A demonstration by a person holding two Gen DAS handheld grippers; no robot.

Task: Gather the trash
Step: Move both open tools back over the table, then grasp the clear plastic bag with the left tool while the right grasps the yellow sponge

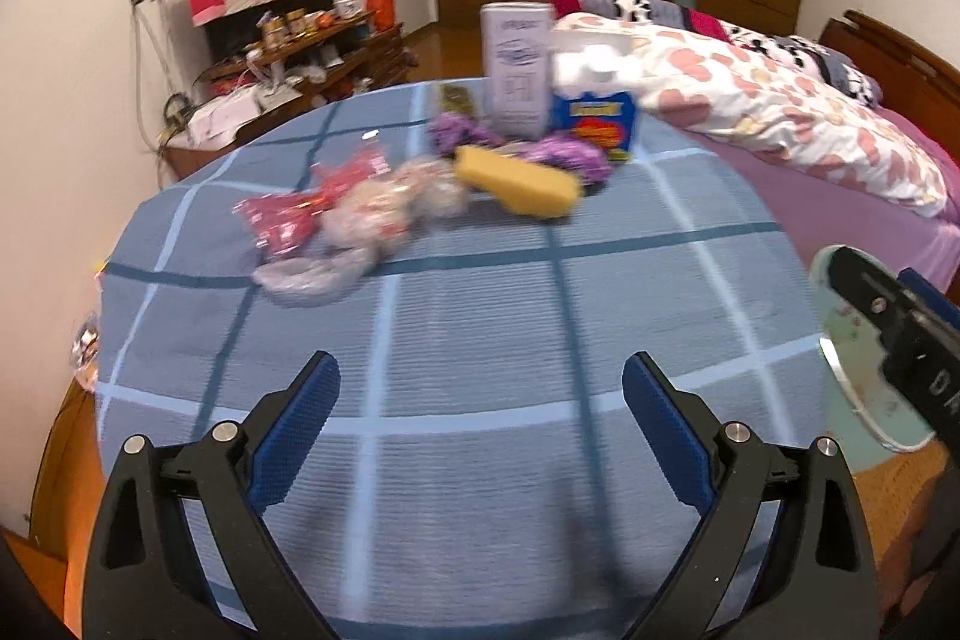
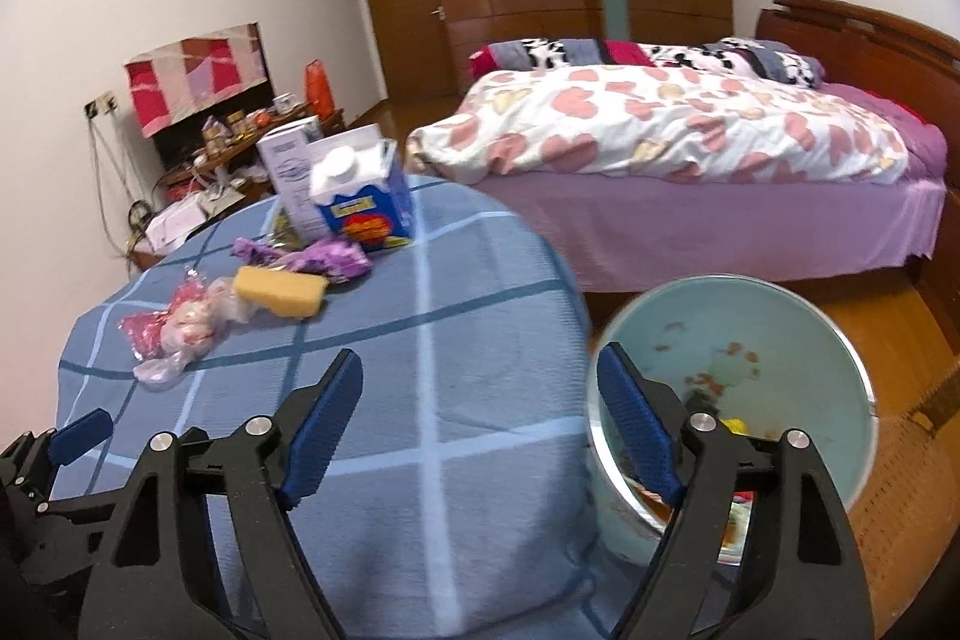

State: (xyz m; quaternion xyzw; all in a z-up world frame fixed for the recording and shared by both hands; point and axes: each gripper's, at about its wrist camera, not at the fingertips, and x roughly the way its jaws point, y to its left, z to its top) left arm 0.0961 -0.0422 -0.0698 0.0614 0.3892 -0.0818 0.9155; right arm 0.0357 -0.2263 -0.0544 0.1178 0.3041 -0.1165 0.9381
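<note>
**Both grippers hover over the tabletop, fingers spread and empty**

The left gripper [image 1: 480,388] tilts downward over the near part of the round, blue-checked tabletop [image 1: 480,316], its blue-padded fingers [image 1: 300,424] spread wide with nothing between them. The right gripper [image 2: 480,388] angles down at the tabletop's right edge, fingers apart and empty, one over the cloth, the other over the pale green bin [image 2: 780,340] standing on the floor just beside the tabletop. The trash lies across the far part of the tabletop: a pink-and-clear wrapper [image 1: 312,226], a yellow sponge [image 1: 516,184], purple wrappers [image 1: 456,133], a blue carton [image 1: 594,112] and a tall grey carton [image 1: 519,70], clustered well beyond both grippers
</note>
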